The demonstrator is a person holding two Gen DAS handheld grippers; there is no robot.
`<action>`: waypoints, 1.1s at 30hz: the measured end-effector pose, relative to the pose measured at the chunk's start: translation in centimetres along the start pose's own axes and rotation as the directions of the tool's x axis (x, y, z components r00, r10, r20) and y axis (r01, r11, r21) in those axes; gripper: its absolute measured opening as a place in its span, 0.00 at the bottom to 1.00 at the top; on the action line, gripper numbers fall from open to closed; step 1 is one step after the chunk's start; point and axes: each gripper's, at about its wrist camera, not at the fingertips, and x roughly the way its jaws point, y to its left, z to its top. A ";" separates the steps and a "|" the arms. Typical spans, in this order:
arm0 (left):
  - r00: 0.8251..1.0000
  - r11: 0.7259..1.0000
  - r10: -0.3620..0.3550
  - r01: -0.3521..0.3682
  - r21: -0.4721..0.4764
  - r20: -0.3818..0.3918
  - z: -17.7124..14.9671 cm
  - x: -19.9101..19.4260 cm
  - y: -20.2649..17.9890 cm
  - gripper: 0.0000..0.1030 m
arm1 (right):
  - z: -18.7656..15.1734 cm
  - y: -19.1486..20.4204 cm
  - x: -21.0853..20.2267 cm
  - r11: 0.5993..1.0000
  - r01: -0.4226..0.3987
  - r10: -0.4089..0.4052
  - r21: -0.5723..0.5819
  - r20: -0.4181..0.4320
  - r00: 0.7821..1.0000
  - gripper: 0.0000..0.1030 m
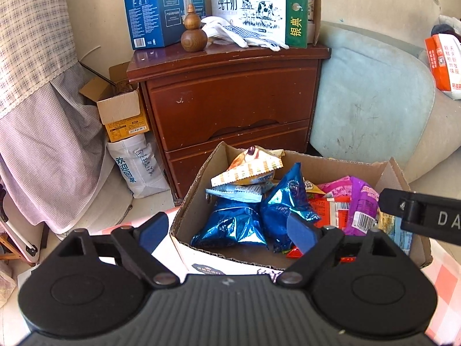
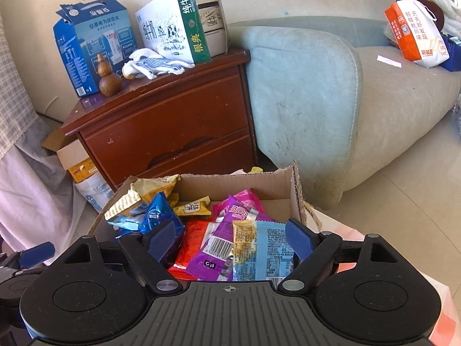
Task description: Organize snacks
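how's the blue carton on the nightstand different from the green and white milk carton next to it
The blue carton has a torn, open top; the milk carton looks shut. The blue one is blue all over; the milk one is white with cows and a green end panel. The blue carton stands behind the wooden gourd, the milk carton behind the gloves. Both stand on the nightstand.

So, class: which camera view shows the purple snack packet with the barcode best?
The right wrist view: the purple snack packet lies face-up in the cardboard box, its barcode and front in full view between the open right gripper. In the left wrist view it shows too, but smaller, off to the side, by the right gripper's black finger.
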 end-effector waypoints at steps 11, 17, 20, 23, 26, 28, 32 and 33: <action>0.998 1.000 0.027 -0.026 0.015 -0.055 -1.0 -1.0 0.3 0.91 | -1.5 -0.8 -1.7 0.998 0.057 -0.057 -0.004 -0.045 0.997 0.88; 0.997 0.999 0.027 -0.025 0.033 -0.069 -1.2 -1.2 0.2 0.91 | -1.8 -0.4 -2.0 0.997 0.071 -0.073 -0.043 -0.047 0.996 0.90; 0.997 0.998 0.042 -0.038 0.057 -0.067 -1.3 -1.2 0.0 0.92 | -1.8 -0.3 -1.6 0.995 0.088 -0.091 -0.055 -0.061 0.994 0.92; 0.996 0.996 0.056 -0.051 0.074 -0.073 -1.3 -1.1 -0.2 0.93 | -1.8 -0.4 -1.2 0.993 0.099 -0.103 -0.068 -0.068 0.992 0.92; 0.995 0.996 0.057 -0.052 0.069 -0.082 -1.2 -0.9 -0.2 0.93 | -1.8 -0.5 -0.9 0.991 0.117 -0.122 -0.070 -0.078 0.989 0.93; 0.995 0.997 0.052 -0.047 0.067 -0.086 -1.1 -0.9 -0.3 0.93 | -1.8 -0.5 -0.7 0.989 0.127 -0.133 -0.071 -0.090 0.987 0.94; 0.994 0.995 0.055 -0.048 0.083 -0.090 -1.2 -0.7 -0.7 0.93 | -1.9 -0.5 -0.2 0.987 0.137 -0.146 -0.082 -0.110 0.983 0.95; 0.994 0.995 0.058 -0.050 0.088 -0.091 -1.2 -0.6 -0.8 0.93 | -2.0 -0.5 -0.1 0.986 0.140 -0.149 -0.085 -0.113 0.982 0.95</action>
